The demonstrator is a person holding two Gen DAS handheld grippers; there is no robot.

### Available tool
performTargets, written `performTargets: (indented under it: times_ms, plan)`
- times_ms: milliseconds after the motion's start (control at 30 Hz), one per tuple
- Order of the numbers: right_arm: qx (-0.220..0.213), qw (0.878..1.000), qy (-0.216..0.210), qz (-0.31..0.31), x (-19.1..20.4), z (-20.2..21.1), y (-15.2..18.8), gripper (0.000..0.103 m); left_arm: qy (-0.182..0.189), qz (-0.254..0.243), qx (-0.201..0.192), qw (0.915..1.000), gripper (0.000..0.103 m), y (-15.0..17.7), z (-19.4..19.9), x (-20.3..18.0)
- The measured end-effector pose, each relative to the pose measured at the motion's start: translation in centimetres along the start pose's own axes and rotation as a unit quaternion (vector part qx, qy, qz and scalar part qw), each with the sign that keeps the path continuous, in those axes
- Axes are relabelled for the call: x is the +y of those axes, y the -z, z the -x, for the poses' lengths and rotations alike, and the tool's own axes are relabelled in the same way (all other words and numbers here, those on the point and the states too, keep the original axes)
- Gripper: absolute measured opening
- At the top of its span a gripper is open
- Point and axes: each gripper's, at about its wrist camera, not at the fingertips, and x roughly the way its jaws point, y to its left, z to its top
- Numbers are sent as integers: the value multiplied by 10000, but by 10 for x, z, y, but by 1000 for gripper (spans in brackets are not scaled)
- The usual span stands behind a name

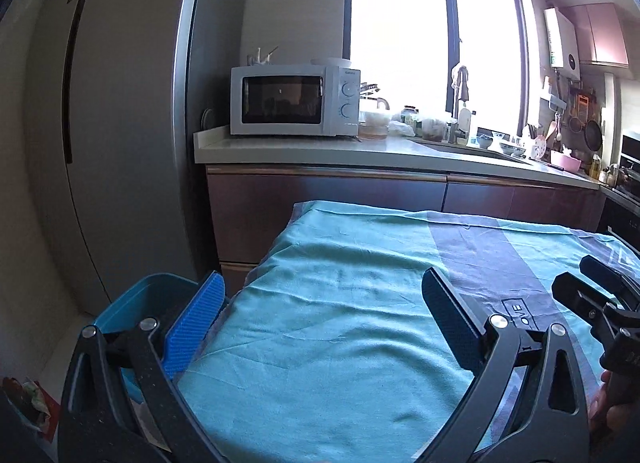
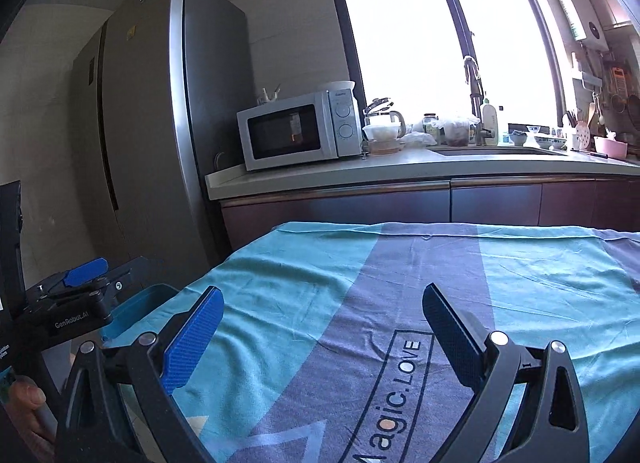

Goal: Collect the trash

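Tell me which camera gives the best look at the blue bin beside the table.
The left wrist view. There the blue bin sits close, its rim and inner wall showing beside the left gripper, whose jaws stand open. In the right wrist view only a sliver of the bin's rim shows, behind the other gripper's body.

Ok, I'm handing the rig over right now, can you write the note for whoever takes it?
Left gripper: open, empty, above the left edge of the cloth.
Right gripper: open, empty, above the cloth's middle.
Blue bin: off the cloth's left edge, below table height.
Trash: none visible on the cloth in either view, so it looks cleared; the bin's contents are mostly hidden.
Left: check the hidden near edge and the floor.
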Motion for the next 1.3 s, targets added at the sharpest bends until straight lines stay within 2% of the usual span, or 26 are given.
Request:
performTargets:
  times_ms: [500,1300]
  plan:
    - [-180,9996,202,-58,-11,23,4,96,44,-236,-270,9993,97,3,25,-25]
    - [-277,9993,244,-43,-16,33,3,96,-53,-262,-432,9987,97,5,35,-31]
